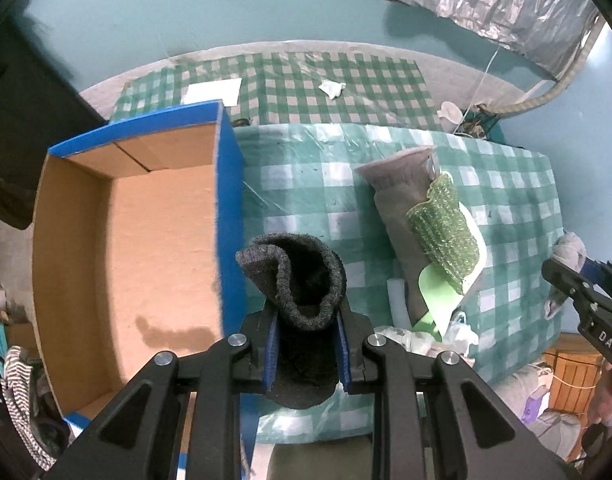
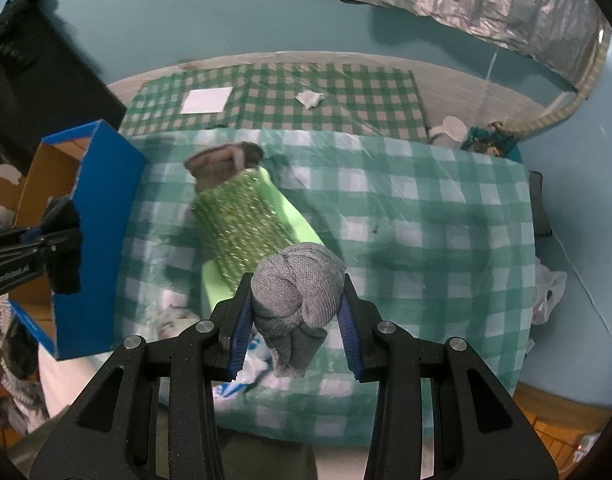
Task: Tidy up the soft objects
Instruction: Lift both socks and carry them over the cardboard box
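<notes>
My left gripper is shut on a dark grey sock, held just right of the blue cardboard box, over its right wall. It also shows in the right wrist view. My right gripper is shut on a rolled light grey sock, above the checked cloth; it shows at the right edge of the left wrist view. A green scrubbing sponge lies on a grey-brown sock on the cloth; both also appear in the right wrist view, sponge, sock.
The box's brown inside holds nothing visible. The table wears a green-white checked cloth under plastic film. White paper and a crumpled scrap lie at the back. A plastic bag sits near the front edge.
</notes>
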Tool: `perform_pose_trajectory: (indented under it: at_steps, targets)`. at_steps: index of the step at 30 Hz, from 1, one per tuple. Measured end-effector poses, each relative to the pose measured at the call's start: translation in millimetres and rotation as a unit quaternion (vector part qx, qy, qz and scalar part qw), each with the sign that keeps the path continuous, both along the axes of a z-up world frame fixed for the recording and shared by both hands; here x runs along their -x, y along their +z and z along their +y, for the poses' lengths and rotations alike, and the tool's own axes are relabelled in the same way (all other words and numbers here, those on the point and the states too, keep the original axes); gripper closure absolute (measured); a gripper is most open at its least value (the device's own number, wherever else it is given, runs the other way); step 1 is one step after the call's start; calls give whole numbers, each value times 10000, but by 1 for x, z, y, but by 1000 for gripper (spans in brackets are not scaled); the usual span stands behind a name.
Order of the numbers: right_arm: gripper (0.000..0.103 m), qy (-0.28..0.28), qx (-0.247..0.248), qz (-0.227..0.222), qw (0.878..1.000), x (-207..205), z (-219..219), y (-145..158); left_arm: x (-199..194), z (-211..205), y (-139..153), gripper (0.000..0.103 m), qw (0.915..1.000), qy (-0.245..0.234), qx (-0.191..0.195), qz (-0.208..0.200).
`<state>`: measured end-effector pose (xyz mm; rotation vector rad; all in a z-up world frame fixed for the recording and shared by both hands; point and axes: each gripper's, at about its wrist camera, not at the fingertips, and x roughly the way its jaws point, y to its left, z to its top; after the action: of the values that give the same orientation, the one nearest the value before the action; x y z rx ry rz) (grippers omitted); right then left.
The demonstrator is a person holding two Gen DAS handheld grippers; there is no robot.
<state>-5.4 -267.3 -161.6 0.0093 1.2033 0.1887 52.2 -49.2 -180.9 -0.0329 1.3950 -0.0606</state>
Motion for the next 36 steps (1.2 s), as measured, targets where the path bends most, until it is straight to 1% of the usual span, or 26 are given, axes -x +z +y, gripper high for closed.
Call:
perform_pose_trajectory:
  at_steps: [7,10,15,27,36]
  targets:
    - [65,289,-46,-65,9996,-3,23,17,15,16,27,79,9998,25,-47,-196]
    - [65,415,-56,-105,9991,-5,33,24,19,25,35,79,9996,122,6,-249]
    - [65,655,-60,-210,9976,-8,53,35,25,41,46,79,9988,325,-77,-358]
    - [65,1141,-25,-341,9929,-13,98,49,43,88,52,79,9950,908,-20,-415]
    - [65,1560,-9,-390,9870,-14,137,54,54,116,47,79,9915,1259,-31,-334]
